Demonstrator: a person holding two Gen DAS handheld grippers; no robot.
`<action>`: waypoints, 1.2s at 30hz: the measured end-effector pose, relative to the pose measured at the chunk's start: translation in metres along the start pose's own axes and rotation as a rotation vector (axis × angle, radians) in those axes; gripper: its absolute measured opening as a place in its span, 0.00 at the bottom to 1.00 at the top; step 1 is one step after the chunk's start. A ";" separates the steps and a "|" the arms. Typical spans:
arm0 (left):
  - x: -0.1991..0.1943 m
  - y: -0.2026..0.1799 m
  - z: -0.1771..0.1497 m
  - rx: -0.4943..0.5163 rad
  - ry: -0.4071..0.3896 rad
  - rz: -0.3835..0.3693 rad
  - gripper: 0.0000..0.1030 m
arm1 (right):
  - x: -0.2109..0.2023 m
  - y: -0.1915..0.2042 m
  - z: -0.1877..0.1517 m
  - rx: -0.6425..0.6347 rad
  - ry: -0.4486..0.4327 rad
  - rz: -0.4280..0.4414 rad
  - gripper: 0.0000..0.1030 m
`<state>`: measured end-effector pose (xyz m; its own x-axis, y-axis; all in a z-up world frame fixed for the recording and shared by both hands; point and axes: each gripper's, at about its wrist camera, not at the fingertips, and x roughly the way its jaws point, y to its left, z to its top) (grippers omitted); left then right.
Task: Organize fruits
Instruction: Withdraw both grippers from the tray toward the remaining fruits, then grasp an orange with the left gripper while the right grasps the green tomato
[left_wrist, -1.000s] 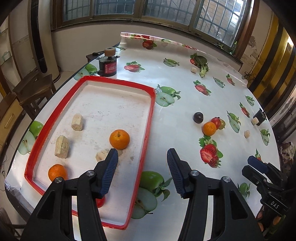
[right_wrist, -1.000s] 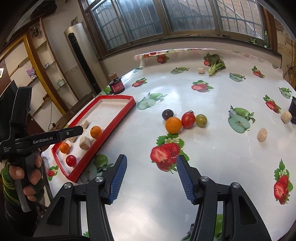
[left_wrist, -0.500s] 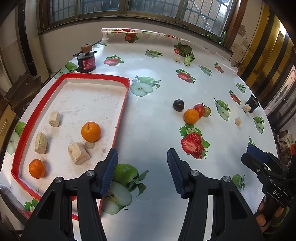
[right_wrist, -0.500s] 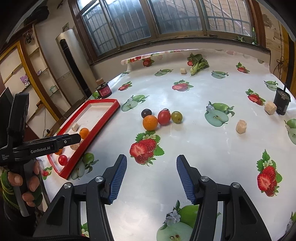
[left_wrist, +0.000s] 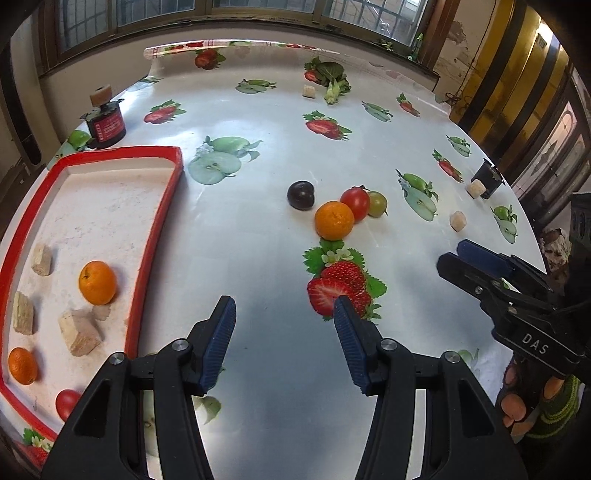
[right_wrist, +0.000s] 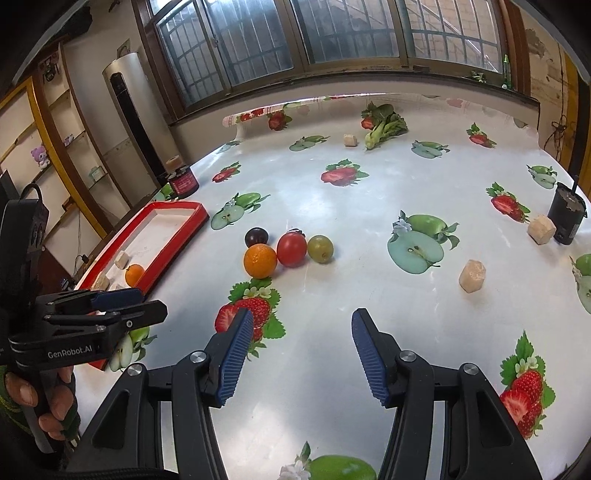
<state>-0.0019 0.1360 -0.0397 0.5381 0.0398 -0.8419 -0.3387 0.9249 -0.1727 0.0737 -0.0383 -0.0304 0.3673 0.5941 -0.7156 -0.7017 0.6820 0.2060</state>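
A cluster of loose fruit lies mid-table: a dark plum (left_wrist: 301, 195), an orange (left_wrist: 334, 220), a red tomato (left_wrist: 355, 199) and a green tomato (left_wrist: 377, 204). The same orange (right_wrist: 260, 260) and red tomato (right_wrist: 291, 249) show in the right wrist view. The red-rimmed tray (left_wrist: 155, 225) at left holds two oranges (left_wrist: 97, 283), a red tomato (left_wrist: 67, 403) and several tan blocks. My left gripper (left_wrist: 284, 314) is open over bare cloth, short of the cluster. My right gripper (right_wrist: 302, 325) is open too, nothing between its fingers.
A red jar (left_wrist: 107, 127) with a cork stands behind the tray. Leafy greens (left_wrist: 332, 79) lie at the far edge. Loose tan blocks (right_wrist: 471, 276) and a black cup (right_wrist: 566, 213) sit at the right. A gloved hand (right_wrist: 33, 391) holds the left gripper.
The left gripper has swung right, off the tray and over the open cloth toward the fruit cluster. The right gripper has shifted right as well. Both stay open.
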 end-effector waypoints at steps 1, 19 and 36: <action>0.005 -0.002 0.003 0.004 0.007 -0.007 0.52 | 0.005 -0.002 0.003 -0.003 0.004 -0.001 0.55; 0.071 -0.017 0.046 -0.015 0.054 -0.079 0.52 | 0.095 -0.019 0.052 -0.062 0.065 0.035 0.36; 0.074 -0.021 0.047 0.028 0.002 -0.137 0.29 | 0.100 -0.037 0.054 0.038 0.064 0.179 0.23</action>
<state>0.0818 0.1372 -0.0745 0.5761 -0.0881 -0.8126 -0.2410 0.9317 -0.2719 0.1694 0.0190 -0.0741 0.1985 0.6798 -0.7060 -0.7285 0.5843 0.3578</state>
